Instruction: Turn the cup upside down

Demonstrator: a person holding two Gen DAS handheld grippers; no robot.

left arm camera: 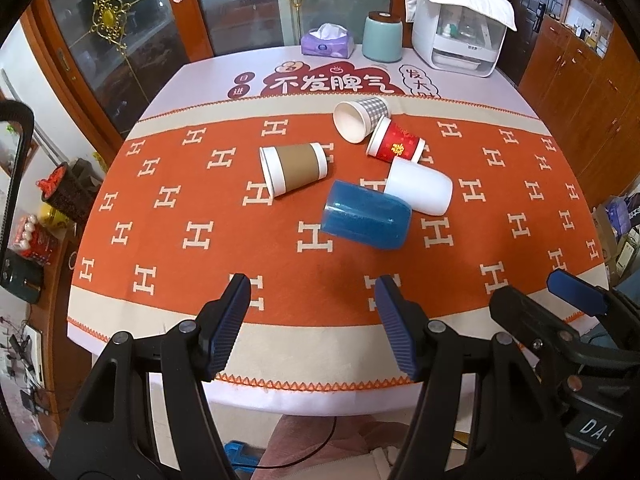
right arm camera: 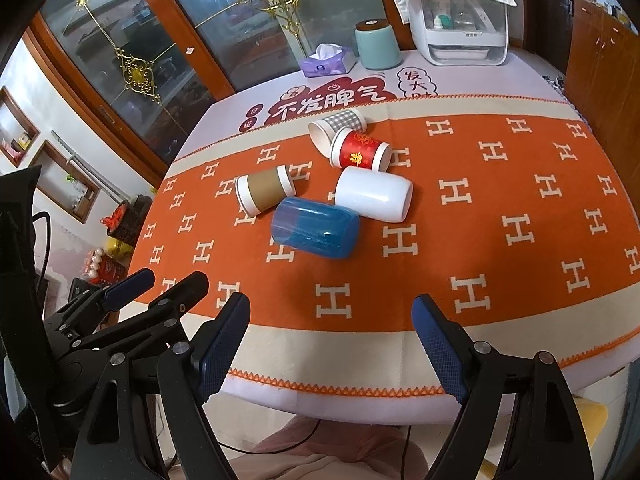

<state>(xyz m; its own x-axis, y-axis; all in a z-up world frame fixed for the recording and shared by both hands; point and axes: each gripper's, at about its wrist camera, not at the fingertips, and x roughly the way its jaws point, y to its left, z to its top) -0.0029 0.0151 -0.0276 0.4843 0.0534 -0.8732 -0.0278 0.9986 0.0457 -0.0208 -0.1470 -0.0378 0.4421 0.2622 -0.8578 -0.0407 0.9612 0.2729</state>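
Observation:
Several cups lie on their sides on the orange cloth: a blue plastic cup (left arm camera: pixel 366 220) (right arm camera: pixel 316 227), a white cup (left arm camera: pixel 420 192) (right arm camera: pixel 374 195), a brown-sleeved paper cup (left arm camera: pixel 294 167) (right arm camera: pixel 265 191), a red paper cup (left arm camera: pixel 396 145) (right arm camera: pixel 360 150) and a grey checked paper cup (left arm camera: pixel 360 118) (right arm camera: pixel 336 125). My left gripper (left arm camera: pixel 312 292) is open and empty above the near edge of the table, short of the blue cup. My right gripper (right arm camera: pixel 330 314) is open and empty, also at the near edge; it shows in the left wrist view (left arm camera: pixel 576 292) too.
At the far edge of the table (left arm camera: pixel 360 400) stand a purple tissue box (left arm camera: pixel 327 43), a teal canister (left arm camera: pixel 382 36) and a white appliance (left arm camera: pixel 456 28). A glass-door cabinet is behind, and wooden cupboards are on the right. Clutter sits on the floor to the left.

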